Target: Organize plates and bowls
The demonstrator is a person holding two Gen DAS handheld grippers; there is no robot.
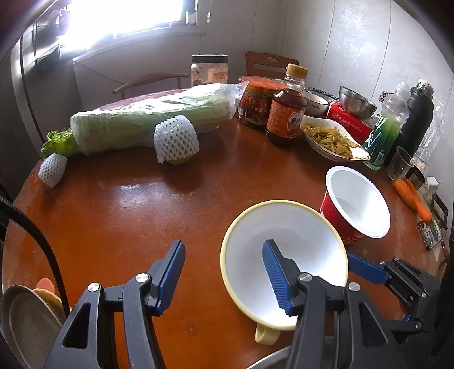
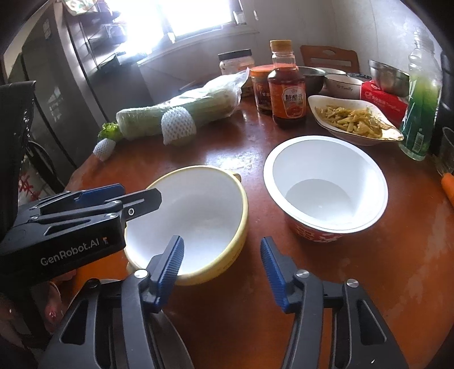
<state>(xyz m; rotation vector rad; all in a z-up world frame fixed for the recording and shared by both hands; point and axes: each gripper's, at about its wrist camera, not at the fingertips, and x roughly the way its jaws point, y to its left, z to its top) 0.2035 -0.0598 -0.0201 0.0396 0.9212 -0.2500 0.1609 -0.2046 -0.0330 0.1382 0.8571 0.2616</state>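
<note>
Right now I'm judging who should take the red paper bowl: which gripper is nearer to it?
Right. The right gripper sits just in front of the red paper bowl, slightly to its left. The left gripper reaches over the yellow-rimmed bowl, farther left.

Both scenes are lit by daylight from a window point(image 1: 124, 17) at the upper left, which is blown out to plain white in both views. Haze is spread from it over the fridge point(image 2: 56, 93) and sill. A pale sheen is thrown on the table point(image 1: 136, 195), and the insides of the bowl point(image 2: 198, 210) and tub point(image 2: 326, 181) are rendered bright, nearly without detail. Soft shadows are cast toward the camera. Strong fisheye bending is seen: walls and table edge are curved, and the corners are cut off by a dark vignette with purple fringing. Slight softness is seen at the bowl's rim in the left view.
</note>
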